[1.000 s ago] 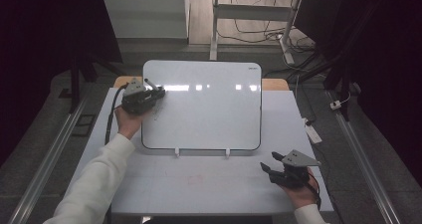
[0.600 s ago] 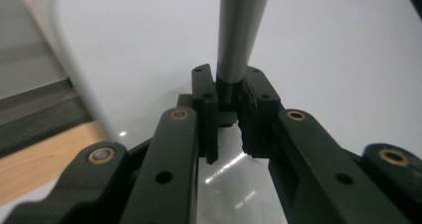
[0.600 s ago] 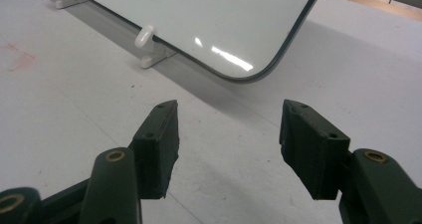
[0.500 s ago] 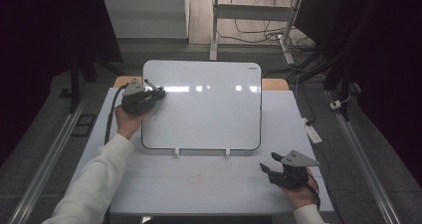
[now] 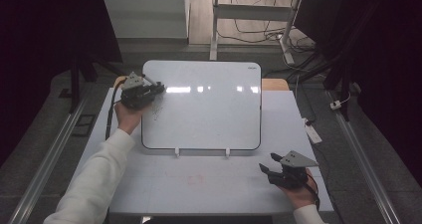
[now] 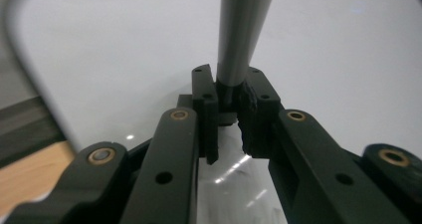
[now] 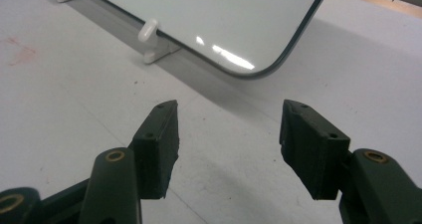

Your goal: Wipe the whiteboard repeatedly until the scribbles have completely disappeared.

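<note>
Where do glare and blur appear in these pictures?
High view: bright glare spots lie across the upper part of the whiteboard, and the surroundings are dark. Left gripper view: the grey pen held in the jaws looks soft, out of focus. Right gripper view: a small glare streak sits near the whiteboard's rounded corner; the jaws look sharp.

Left claw [image 5: 160, 88]: we see black jaws, linkage arms with brass-coloured pivot pins and small screw holes.
Right claw [image 5: 267, 163]: we see the same black build, with blocky pads at the jaw tips.
Top plates: grey, three-cornered, one on each claw.
Cable: black, trailing from our left claw.
Sleeves: white, long.
</note>
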